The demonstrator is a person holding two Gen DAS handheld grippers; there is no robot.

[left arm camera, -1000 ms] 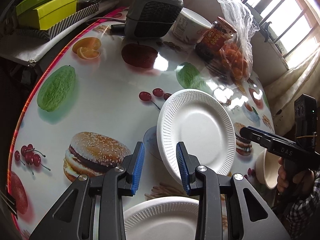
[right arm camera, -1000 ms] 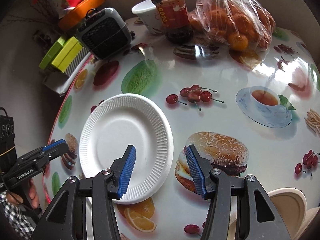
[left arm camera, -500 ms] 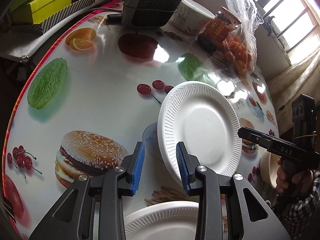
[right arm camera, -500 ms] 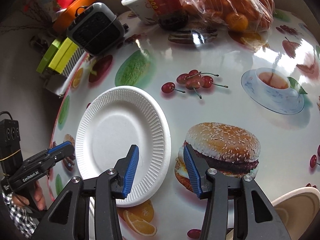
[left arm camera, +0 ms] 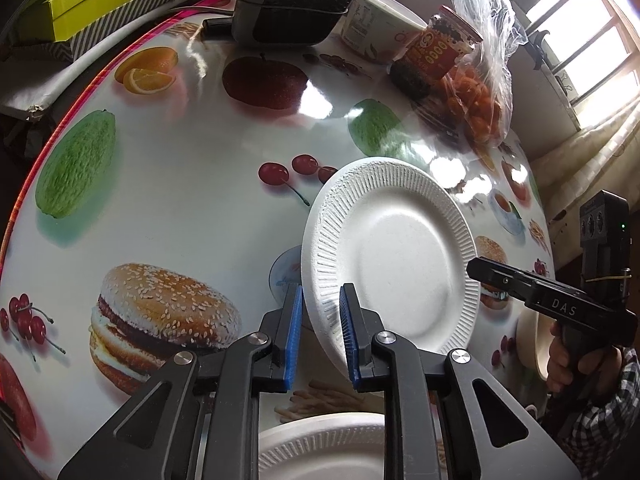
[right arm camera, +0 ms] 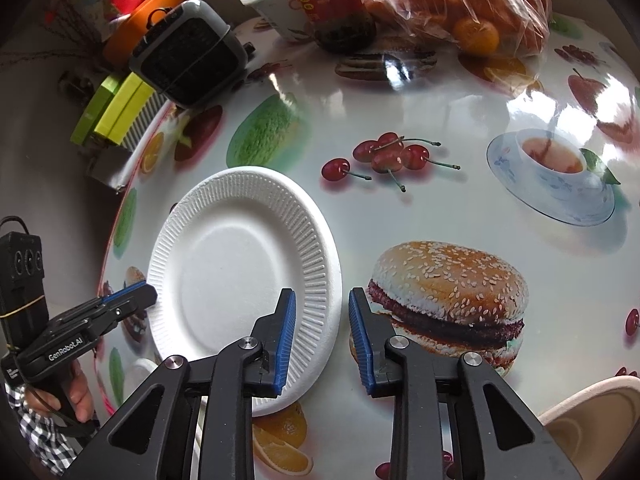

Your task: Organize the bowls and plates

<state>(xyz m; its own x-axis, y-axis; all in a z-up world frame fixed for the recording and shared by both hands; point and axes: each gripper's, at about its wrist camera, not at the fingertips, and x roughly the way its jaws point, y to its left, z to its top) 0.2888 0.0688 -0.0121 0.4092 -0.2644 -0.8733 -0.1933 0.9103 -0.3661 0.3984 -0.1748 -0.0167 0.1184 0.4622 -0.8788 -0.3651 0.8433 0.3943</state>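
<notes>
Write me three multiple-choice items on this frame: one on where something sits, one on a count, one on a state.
1. The bag of oranges sits: A) beside the jar; B) on the heater; C) in the bowl.
2. White paper plates in the left wrist view: A) one; B) two; C) four.
3. The centre plate is: A) upside down; B) right way up and empty; C) folded in half.

Answers: A, the bag leans next to the red-labelled jar at the table's far side; B, the centre plate plus a near plate at the bottom edge; B, its bare hollow faces up.
</notes>
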